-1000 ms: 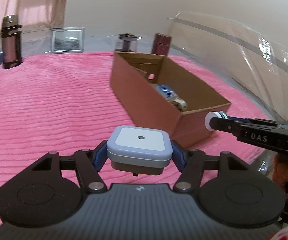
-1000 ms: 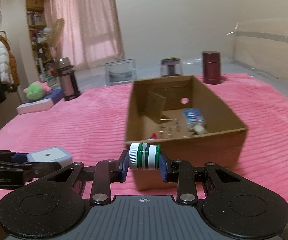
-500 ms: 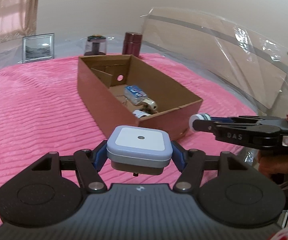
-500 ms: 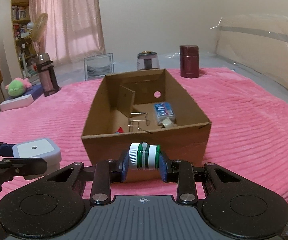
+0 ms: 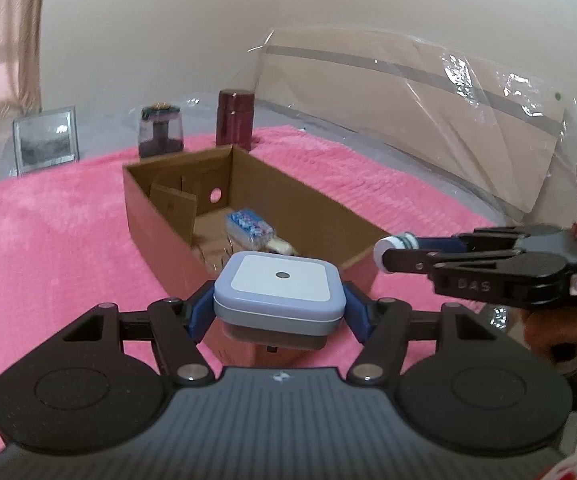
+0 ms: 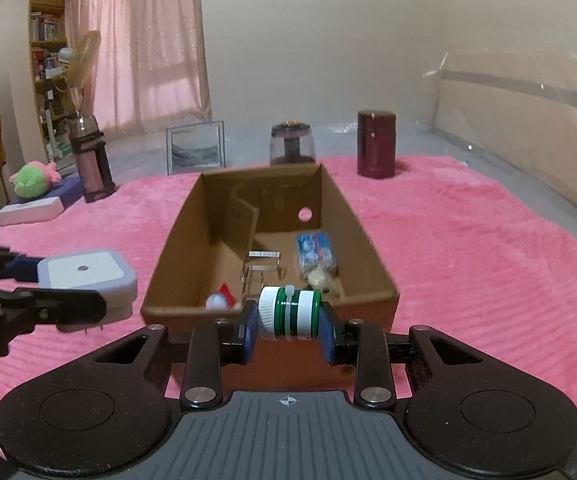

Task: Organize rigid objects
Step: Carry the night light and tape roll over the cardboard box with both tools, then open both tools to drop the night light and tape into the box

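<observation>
Pink plush blanket [image 6: 468, 240] covers the surface. At 9 o'clock in the right wrist view, the left gripper [image 5: 279, 308] pinches a square pale-blue device [image 5: 279, 290] between its blue pads. At 12 o'clock stands the open cardboard box [image 6: 176, 240], with a blue packet [image 6: 314, 248] inside. At 6 o'clock the right gripper [image 6: 288, 326] pinches a green-and-white small bottle [image 6: 290, 312] on its side, at the box's near wall.

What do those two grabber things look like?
Both are black. The left gripper and right gripper each have dark blue pads on their jaws, two round discs, silver rivets and a ribbed grey body. The right one's side shows the letters "DAS".
</observation>
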`<state>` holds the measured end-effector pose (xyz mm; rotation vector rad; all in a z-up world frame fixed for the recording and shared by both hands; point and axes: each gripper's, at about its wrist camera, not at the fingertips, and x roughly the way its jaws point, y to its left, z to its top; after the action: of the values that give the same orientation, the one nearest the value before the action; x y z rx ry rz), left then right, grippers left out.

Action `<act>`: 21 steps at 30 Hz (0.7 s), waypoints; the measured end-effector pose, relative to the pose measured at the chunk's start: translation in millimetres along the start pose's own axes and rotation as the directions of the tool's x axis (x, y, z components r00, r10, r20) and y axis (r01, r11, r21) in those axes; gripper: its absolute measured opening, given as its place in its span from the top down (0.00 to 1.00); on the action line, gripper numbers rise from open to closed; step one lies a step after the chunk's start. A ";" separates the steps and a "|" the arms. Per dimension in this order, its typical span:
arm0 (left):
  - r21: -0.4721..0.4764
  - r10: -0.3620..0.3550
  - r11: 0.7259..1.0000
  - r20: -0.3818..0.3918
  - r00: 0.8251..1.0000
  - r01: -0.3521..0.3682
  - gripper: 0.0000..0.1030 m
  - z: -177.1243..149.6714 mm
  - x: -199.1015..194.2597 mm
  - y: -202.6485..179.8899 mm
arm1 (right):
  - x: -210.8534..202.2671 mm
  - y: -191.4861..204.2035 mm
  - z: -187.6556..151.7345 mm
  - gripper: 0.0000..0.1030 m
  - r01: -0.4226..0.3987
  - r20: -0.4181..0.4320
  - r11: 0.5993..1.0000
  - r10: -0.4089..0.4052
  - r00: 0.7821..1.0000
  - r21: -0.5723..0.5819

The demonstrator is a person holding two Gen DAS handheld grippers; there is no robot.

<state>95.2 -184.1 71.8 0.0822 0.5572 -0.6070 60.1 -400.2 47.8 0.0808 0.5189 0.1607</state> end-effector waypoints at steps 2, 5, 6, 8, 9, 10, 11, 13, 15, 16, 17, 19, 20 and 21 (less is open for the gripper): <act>0.039 -0.010 0.999 0.001 1.000 0.010 0.41 14.5 8.0 3.1 | 3.6 -4.2 11.5 0.73 -0.014 0.008 1.000 0.014 1.000 -0.019; 0.127 -0.011 0.992 -0.012 1.000 0.012 0.41 37.6 25.8 6.6 | 16.8 -8.5 30.0 0.73 -0.057 -0.006 0.995 0.057 0.998 -0.076; 0.148 -0.010 0.989 -0.022 1.000 0.014 0.41 45.4 33.2 9.4 | 23.7 -10.1 36.0 0.73 -0.082 -0.021 0.992 0.081 0.997 -0.097; 0.182 -0.015 0.983 -0.050 0.999 0.024 0.41 61.5 50.2 16.7 | 38.3 -13.1 46.8 0.73 -0.116 -0.055 0.985 0.110 0.992 -0.129; 0.200 -0.015 0.979 -0.064 0.998 0.028 0.41 67.8 57.7 19.0 | 45.7 -14.2 51.2 0.73 -0.125 -0.074 0.980 0.115 0.991 -0.154; 0.222 -0.014 0.975 -0.078 0.997 0.031 0.41 74.4 66.3 21.7 | 53.4 -15.7 55.6 0.73 -0.127 -0.086 0.976 0.114 0.990 -0.178; 0.241 -0.012 0.970 -0.090 0.996 0.033 0.41 79.8 73.5 23.9 | 60.8 -17.0 60.3 0.73 -0.132 -0.103 0.971 0.113 0.988 -0.198; 0.278 -0.013 0.960 -0.121 0.993 0.046 0.41 91.0 90.6 28.1 | 76.1 -20.9 69.0 0.73 -0.152 -0.138 0.962 0.123 0.983 -0.225; 0.308 -0.016 0.949 -0.155 0.988 0.063 0.41 98.5 106.9 31.6 | 90.7 -23.1 73.7 0.73 -0.174 -0.174 0.950 0.131 0.976 -0.259; 0.329 -0.012 0.942 -0.174 0.985 0.070 0.41 100.8 115.0 32.0 | 97.8 -23.0 74.8 0.73 -0.182 -0.191 0.941 0.130 0.973 -0.284; 0.353 -0.010 0.932 -0.196 0.981 0.080 0.41 102.6 124.2 32.0 | 106.1 -22.6 75.7 0.73 -0.190 -0.207 0.931 0.129 0.970 -0.311; 0.390 -0.004 0.915 -0.241 0.971 0.101 0.41 104.0 141.3 32.8 | 122.0 -20.6 75.2 0.73 -0.214 -0.250 0.909 0.127 0.960 -0.358; 0.407 -0.001 0.906 -0.262 0.965 0.112 0.41 103.6 149.2 33.1 | 128.8 -20.3 73.1 0.73 -0.225 -0.265 0.898 0.127 0.956 -0.377; 0.426 0.006 0.897 -0.285 0.958 0.121 0.41 102.5 158.2 32.6 | 135.9 -19.8 70.9 0.73 -0.237 -0.283 0.887 0.127 0.950 -0.396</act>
<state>269.4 -263.0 74.0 0.5913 0.6898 -0.7796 214.4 -398.7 40.7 -0.3253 0.7187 0.4730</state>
